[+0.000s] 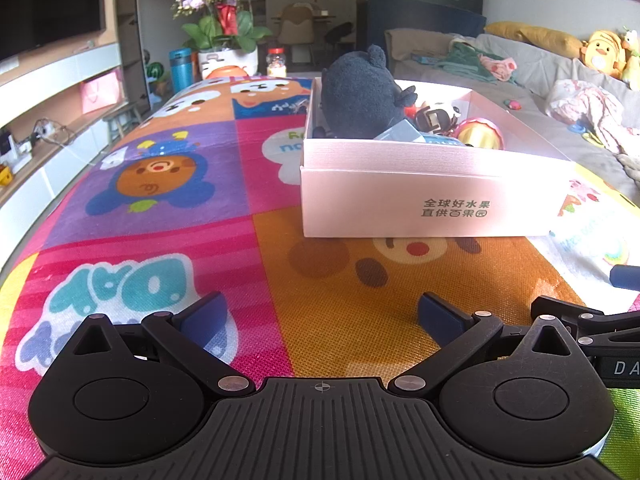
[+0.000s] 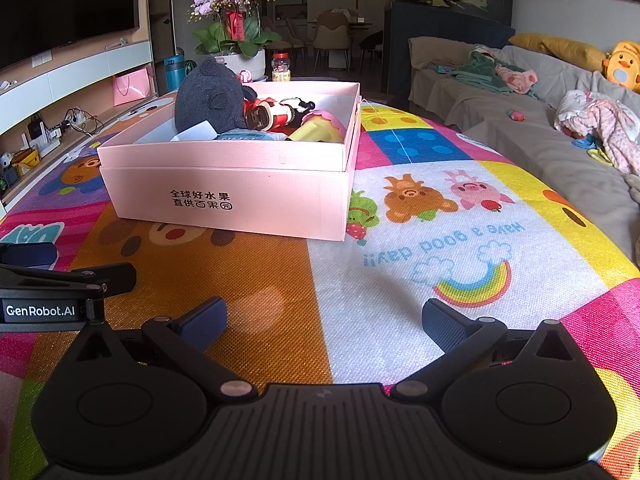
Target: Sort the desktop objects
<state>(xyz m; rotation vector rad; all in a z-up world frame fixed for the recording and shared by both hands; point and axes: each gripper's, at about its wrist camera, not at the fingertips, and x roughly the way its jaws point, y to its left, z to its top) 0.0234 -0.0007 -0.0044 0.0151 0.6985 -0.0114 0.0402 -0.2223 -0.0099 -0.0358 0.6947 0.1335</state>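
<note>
I see the mat (image 2: 400, 320) filling most of both views, a bright cartoon sheet running to the far end of the table. Its open surface around the box shows nothing loose left to collect, so I judge the sorting is at or near its end; what lies behind the box, or below my cameras, I cannot tell.

The box (image 2: 240, 196) sits centre-left in the right view and centre-right in the left view (image 1: 400, 204), its printed wall facing me, lid off. Inside it, upper part of the frame, are the plush (image 2: 208, 96), the biggest piece, standing above the rim at the left end; then a figure (image 2: 272, 114) lying beside it, a yellow-and-pink toy (image 2: 320, 128) toward the right wall, and a blue pack (image 2: 244, 135) against the near wall.

Room for moving: the orange and white panels between me and the box are bare, and the mat right of the box is free up to the sofa-side edge at the right of the frame.

My left gripper (image 1: 320, 320) and right gripper (image 2: 324, 324) sit low at the bottom of their frames, side by side and nearly touching, fingers spread wide, nothing between them.
</note>
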